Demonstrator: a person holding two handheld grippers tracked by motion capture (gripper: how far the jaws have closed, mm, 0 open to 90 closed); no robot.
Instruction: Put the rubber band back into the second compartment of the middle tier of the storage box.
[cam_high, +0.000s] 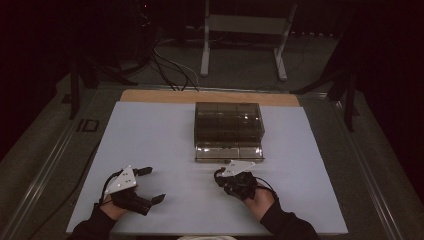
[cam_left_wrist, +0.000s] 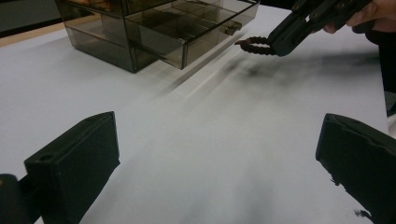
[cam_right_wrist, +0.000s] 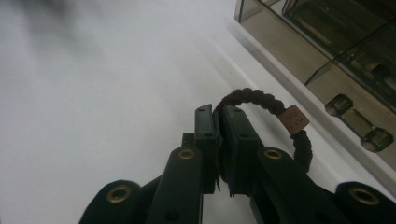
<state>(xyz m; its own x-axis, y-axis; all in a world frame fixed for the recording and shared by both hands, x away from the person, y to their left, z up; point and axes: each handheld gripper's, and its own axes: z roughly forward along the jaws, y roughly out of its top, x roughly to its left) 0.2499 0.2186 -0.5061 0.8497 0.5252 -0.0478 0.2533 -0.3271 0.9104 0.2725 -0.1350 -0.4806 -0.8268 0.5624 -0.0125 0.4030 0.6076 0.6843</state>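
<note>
Clamped jaws on the right gripper (cam_right_wrist: 219, 140) are pinching a dark braided hair tie (cam_right_wrist: 261, 100), gripping it at one side of its loop so the rest is arching out free, with a small tan tag riding on the far part of the band. From the left gripper view, the hair tie (cam_left_wrist: 254, 45) is hanging from the right gripper (cam_left_wrist: 273, 44) just above the white mat (cam_left_wrist: 196, 154), near the front of the organizer (cam_left_wrist: 154, 32). In the high view, the right gripper (cam_high: 225, 176) is sitting just in front of the organizer (cam_high: 228, 131), close to the pulled-out lower drawer (cam_high: 228, 151).

Jaws on the left gripper (cam_high: 150, 185) are standing wide apart with nothing between them, hovering over the mat (cam_high: 160, 140) well to the left of the organizer and nearer the person than it.

The step in hand is looking like carrying the hair tie to the open drawer. To do it well, the right gripper should be keeping its squeeze firm while lifting clear of the drawer's front wall, since the free loop could be catching on that edge. Coming in from above a compartment, rather than sliding across the front, should be letting the band drop in cleanly. Which compartment is meant, I cannot tell. The left gripper is placed to steady the organizer if it starts shifting.
</note>
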